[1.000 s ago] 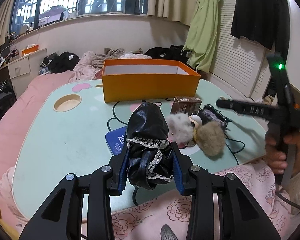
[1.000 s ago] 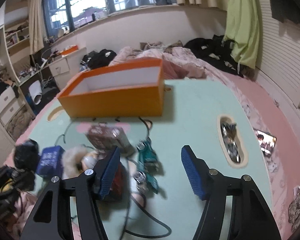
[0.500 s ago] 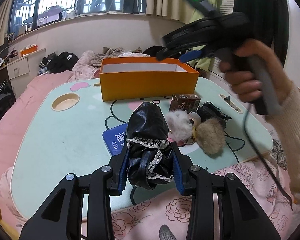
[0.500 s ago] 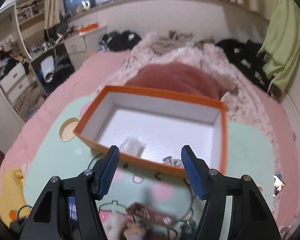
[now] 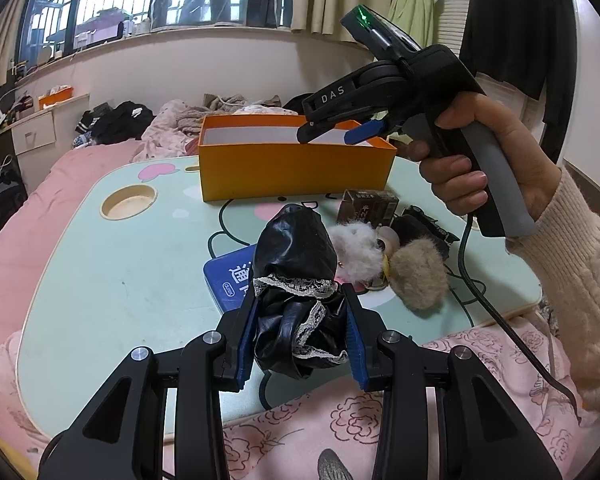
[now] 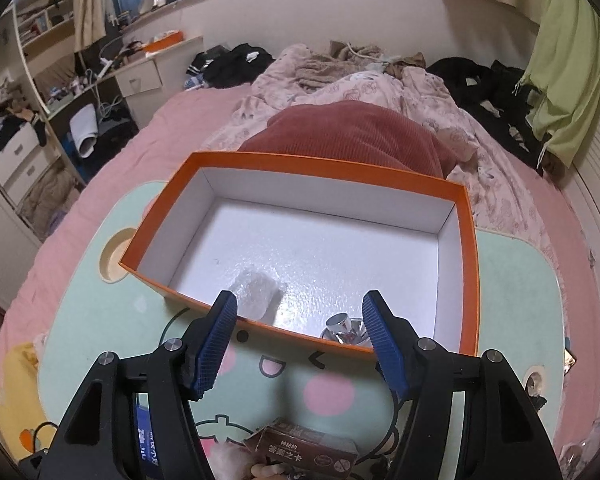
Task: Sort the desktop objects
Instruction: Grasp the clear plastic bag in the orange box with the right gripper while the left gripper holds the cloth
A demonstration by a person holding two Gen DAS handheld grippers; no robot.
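Jaws of the left gripper stay clamped on the black pouch. Right gripper jaws remain apart, now lower, with the orange box just ahead.

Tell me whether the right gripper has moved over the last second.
Yes. The right gripper went from low over the table clutter up and forward to the near wall of the orange box, jaws open and empty.

There is one orange box on the table, and two things lie inside it: one crumpled clear packet and one shiny metal piece. Outside it I count one black lace-trimmed pouch, one blue card, one brown carton, and two fur pompoms, one white, one tan.
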